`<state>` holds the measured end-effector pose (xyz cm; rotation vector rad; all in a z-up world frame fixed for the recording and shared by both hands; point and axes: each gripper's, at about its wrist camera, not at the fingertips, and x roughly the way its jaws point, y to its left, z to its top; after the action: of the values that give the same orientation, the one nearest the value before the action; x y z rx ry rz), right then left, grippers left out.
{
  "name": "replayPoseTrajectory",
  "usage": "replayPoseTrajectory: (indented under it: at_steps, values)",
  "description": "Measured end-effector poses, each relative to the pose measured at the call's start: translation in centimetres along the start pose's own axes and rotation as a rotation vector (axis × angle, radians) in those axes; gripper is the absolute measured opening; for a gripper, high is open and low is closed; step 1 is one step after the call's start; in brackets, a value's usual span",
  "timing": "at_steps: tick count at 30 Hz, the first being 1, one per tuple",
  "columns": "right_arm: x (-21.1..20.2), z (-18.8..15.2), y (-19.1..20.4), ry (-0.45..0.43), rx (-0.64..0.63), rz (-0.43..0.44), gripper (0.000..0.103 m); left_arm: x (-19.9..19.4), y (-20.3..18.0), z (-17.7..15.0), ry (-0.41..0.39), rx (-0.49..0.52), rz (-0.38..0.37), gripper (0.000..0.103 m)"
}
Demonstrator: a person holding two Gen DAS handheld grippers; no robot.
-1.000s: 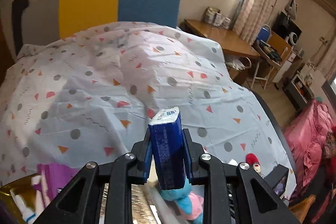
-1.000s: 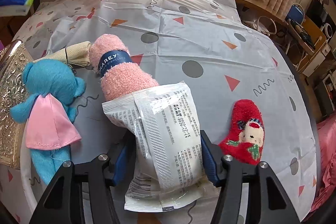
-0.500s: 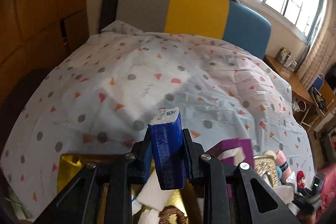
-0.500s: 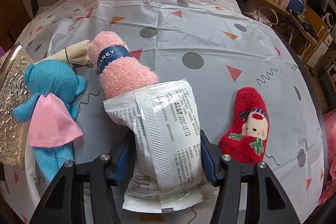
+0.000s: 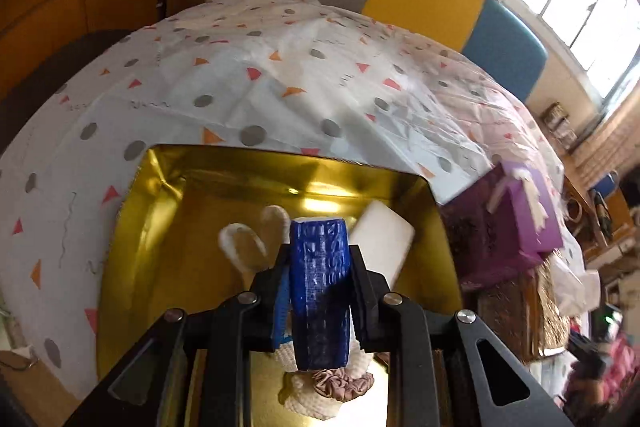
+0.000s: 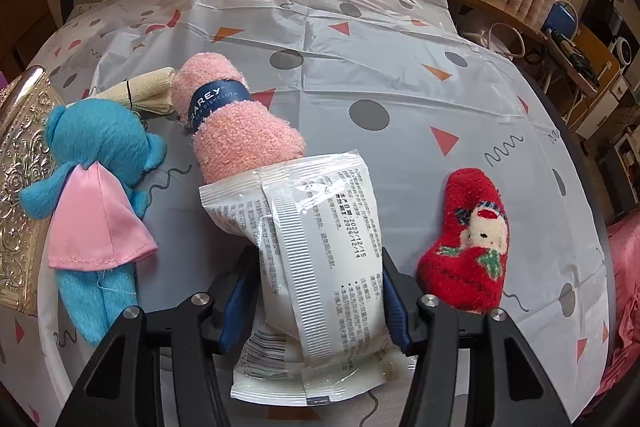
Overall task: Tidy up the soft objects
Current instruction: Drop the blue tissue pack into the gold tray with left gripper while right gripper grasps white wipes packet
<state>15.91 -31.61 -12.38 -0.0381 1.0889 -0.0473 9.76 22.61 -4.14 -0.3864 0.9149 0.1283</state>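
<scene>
The left gripper [image 5: 320,291] is clenched on a blue tissue pack [image 5: 319,287], which hangs over the open gold tin [image 5: 152,227]. To place it well, the person should lower it onto bare tin floor beside the white sponge block [image 5: 382,247], clear of the knitted toy [image 5: 316,393] and scrunchie [image 5: 340,383] directly below, and only then let go. The right gripper [image 6: 316,291] grasps a white plastic packet [image 6: 316,255] lying on the bed's patterned sheet [image 6: 360,39]. Beyond it wait the pink rolled dishcloth [image 6: 240,131], blue plush [image 6: 100,163] and red sock [image 6: 468,247].
</scene>
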Motion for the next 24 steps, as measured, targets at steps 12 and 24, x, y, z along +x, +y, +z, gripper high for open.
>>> replayPoseTrajectory:
  at_steps: [12,24]
  values:
    - [0.0,-0.1,0.0,0.002,0.006,0.002,0.057,0.0,-2.5,-1.7,-0.087,0.072,0.148,0.068]
    - [-0.2,-0.1,0.1,-0.006,0.008,0.001,0.054,-4.1,-4.4,-6.3,-0.186,0.177,0.216,0.077]
